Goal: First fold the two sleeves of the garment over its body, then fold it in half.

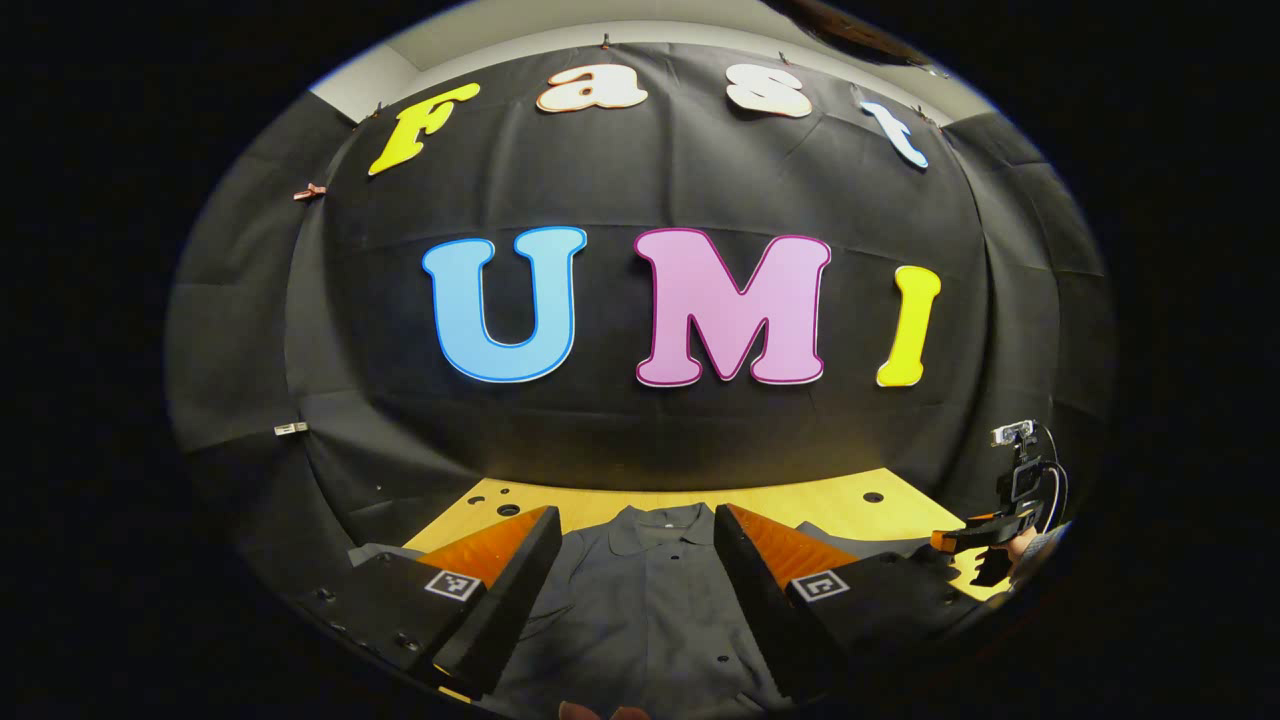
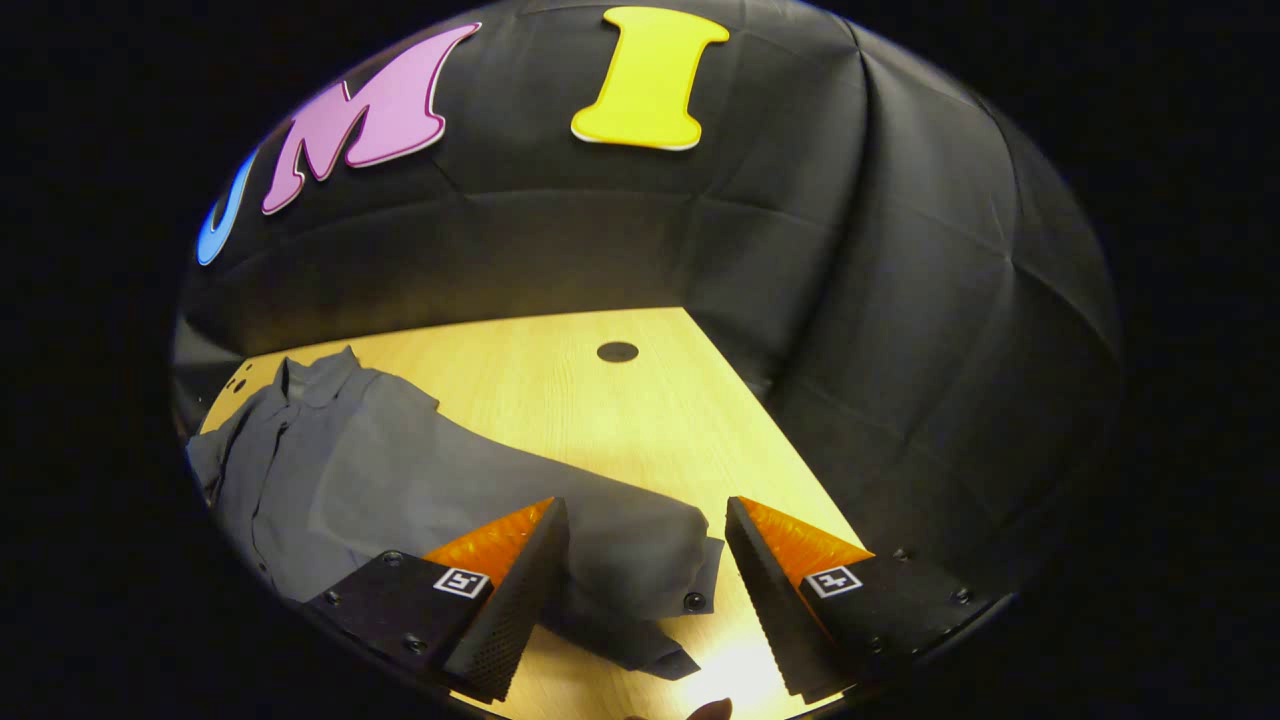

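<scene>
While the grey garment (image 1: 640, 600) lies flat on the wooden table (image 2: 620, 400), left gripper (image 1: 635, 560) spread wide above its collar, right gripper (image 2: 645, 560) wide over the sleeve cuff (image 2: 690, 565), bare tabletop beyond toward the far edge.

My left claw (image 1: 636, 545) hangs with its two fingers spread wide apart, gripping nothing. My right claw (image 2: 647, 540) is spread just as wide, its fingers also bare. From the left gripper view, that right claw (image 1: 975, 560) sits far off to the side, in my hand (image 1: 1030, 545).
</scene>
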A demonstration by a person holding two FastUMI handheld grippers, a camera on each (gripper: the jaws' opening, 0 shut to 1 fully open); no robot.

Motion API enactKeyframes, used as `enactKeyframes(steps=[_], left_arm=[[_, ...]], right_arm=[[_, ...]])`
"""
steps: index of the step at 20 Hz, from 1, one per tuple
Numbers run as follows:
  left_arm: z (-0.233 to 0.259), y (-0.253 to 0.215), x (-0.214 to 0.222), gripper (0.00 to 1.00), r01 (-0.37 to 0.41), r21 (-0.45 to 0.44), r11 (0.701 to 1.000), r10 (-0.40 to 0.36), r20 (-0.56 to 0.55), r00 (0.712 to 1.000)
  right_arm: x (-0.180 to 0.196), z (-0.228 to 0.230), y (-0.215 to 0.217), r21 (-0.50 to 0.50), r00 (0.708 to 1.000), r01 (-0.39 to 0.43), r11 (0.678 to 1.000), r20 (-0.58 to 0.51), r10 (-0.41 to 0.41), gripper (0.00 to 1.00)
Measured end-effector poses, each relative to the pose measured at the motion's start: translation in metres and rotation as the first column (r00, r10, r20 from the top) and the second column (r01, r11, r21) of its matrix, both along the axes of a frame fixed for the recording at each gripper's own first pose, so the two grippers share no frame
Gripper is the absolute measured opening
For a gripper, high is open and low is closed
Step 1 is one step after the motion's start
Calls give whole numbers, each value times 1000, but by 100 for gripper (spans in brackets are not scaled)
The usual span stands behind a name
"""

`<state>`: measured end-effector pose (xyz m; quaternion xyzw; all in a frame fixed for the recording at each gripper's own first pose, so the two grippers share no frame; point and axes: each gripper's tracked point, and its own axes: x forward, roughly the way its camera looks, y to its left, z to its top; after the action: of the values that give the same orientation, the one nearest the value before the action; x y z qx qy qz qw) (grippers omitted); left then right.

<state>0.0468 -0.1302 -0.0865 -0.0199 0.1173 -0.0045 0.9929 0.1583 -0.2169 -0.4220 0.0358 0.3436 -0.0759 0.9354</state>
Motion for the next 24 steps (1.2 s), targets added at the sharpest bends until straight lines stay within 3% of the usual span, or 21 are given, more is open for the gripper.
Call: enactKeyframes(steps=[12,15,18,20,24], left_arm=[[-15,-8,1,97,-22,26,999,23,-54,998],[-17,-6,-1,97,-25,31,999,27,-63,998],[-17,-3,-4,97,-15,33,999,17,-58,998],[-18,3,-7,97,-10,23,1000,11,-56,998],[-18,19,-16,97,17,8,1000,-17,-44,999]], right_arm=[[-7,-59,7,39,992,-25,999,-127,29,100],[-2,-60,18,75,993,-53,996,-99,60,83],[0,-56,21,-52,987,-126,991,-105,120,9],[-3,-49,27,-33,983,-144,989,-124,139,7],[-1,-16,22,-3,997,-55,998,-52,55,7]])
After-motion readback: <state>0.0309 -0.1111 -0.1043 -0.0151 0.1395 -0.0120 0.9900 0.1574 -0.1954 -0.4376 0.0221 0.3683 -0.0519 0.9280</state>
